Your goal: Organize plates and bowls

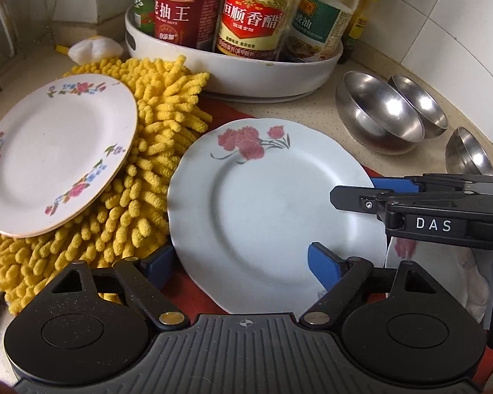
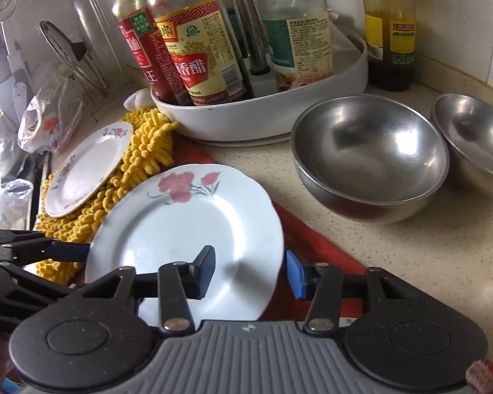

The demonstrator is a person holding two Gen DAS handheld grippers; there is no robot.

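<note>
White china, the rose plate (image 2: 184, 229) lies flat on the tabletop (image 2: 410, 246) at six o'clock, both claws wide around its rim. Right claw (image 2: 249, 271) should bite the rim squarely (glaze looks slippery) while left claw (image 1: 243, 262) steadies.

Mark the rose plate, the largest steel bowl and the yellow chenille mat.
White scalloped plate with red roses (image 1: 263, 203): left wrist view, bare centre.
Largest stainless steel bowl (image 2: 368, 161): right wrist view, inner wall.
Yellow chenille mat (image 1: 154, 164): left wrist view, exposed tufts.
</note>
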